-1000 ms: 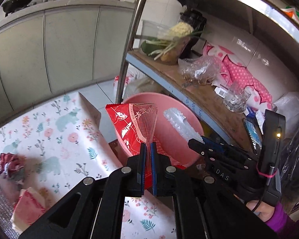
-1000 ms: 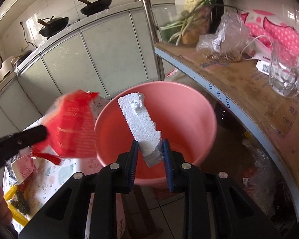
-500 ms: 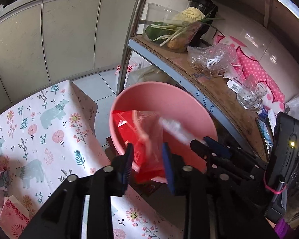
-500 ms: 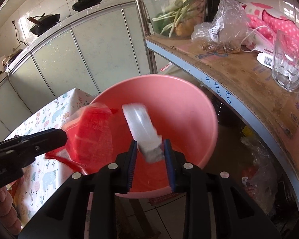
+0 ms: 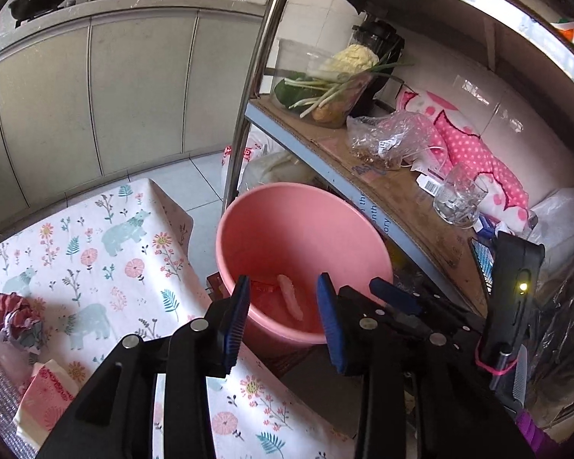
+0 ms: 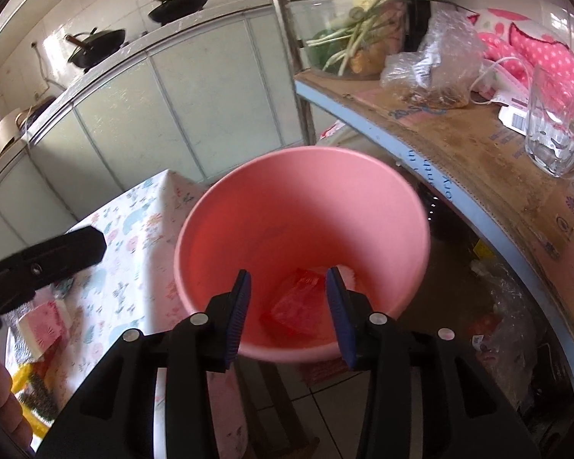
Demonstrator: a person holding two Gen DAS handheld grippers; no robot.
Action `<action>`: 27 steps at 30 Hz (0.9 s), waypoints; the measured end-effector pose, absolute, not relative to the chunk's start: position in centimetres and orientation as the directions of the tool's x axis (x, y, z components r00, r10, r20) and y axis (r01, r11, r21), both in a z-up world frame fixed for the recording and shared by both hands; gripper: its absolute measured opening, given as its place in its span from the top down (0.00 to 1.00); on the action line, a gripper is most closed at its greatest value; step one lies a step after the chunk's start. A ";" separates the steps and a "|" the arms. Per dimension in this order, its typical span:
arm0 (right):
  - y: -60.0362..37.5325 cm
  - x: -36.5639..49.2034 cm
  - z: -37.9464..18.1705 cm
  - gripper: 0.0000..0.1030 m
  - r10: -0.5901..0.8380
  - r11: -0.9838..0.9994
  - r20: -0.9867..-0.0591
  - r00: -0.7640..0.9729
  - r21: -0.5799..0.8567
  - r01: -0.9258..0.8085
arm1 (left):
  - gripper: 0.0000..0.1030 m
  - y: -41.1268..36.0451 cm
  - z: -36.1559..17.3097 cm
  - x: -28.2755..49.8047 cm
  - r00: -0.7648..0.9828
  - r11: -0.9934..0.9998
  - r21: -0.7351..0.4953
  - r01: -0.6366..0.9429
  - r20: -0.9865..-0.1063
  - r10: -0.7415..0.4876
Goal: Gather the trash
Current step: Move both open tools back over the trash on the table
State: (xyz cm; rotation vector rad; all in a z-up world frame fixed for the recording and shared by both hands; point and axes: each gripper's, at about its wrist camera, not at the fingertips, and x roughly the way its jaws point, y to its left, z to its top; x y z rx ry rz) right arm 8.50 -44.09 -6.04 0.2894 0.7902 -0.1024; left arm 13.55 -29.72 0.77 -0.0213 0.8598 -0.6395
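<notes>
Two scraps already lie at the bottom of the pink bucket [image 6: 382, 206]: a red wrapper [image 6: 296, 306] and a white foam piece [image 5: 290, 301], both surely feather-light, the wrapper limp and slick, the foam stiff but crumbly. More waits on the floral tablecloth [image 5: 107, 252], where a crumpled wad [image 5: 15, 315] looks soft enough to pinch anywhere across its bulk. Both tools hover just above the bucket's near rim, tipped down toward it, the left gripper [image 5: 283, 315] and right gripper [image 6: 290, 308] each with fingers spread wide and holding nothing.
</notes>
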 end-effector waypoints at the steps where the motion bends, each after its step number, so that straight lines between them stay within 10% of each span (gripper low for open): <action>1: -43.5 8.3 -5.8 0.59 0.009 0.959 -0.720 0.694 0.202 0.197 | 0.66 -29.3 1.2 13.1 0.484 0.816 -0.265 0.513 -0.696 -0.530; 27: -33.5 2.5 -1.6 0.59 0.248 0.959 -0.602 0.759 0.263 -0.105 | 0.53 -14.0 4.2 3.7 0.643 0.897 -0.180 0.404 -0.641 -0.418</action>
